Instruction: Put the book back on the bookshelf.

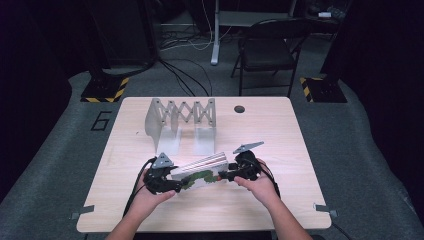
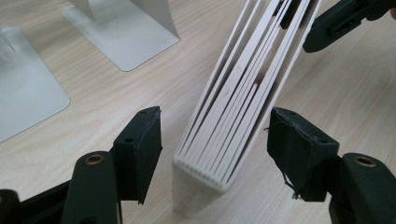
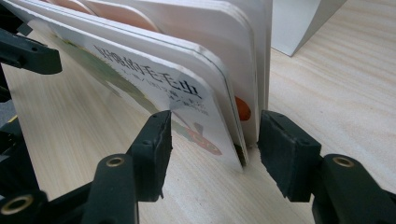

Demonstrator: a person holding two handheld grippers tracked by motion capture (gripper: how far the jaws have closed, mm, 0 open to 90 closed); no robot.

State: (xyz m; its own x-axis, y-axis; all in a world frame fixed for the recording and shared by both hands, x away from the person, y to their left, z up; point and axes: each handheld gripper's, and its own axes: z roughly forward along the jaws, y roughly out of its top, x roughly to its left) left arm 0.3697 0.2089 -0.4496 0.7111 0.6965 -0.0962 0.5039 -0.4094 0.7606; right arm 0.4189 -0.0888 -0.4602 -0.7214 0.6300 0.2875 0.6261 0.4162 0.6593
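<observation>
I am looking down at a thick board book [image 1: 200,171] standing on edge on the wooden surface [image 1: 280,135], near the front, between my two grippers. My left gripper [image 1: 172,186] is sitting at the book's left end. In the left gripper view its jaws are standing apart on either side of the spine end [image 2: 224,135]; there is a clear gap between each pad and the book, so nothing is being gripped there.

My right gripper [image 1: 225,176] is sitting at the book's right end. In the right gripper view the page corners [image 3: 210,107] are lying between its jaws: the right pad [image 3: 285,149] is sitting just beside the back cover, and the left pad [image 3: 156,144] is lying close against the printed front cover. I cannot tell whether the pads are actually pressing on the book.

Behind the book, further back on the surface, a white accordion-style rack [image 1: 182,120] is standing, well apart from both grippers.
</observation>
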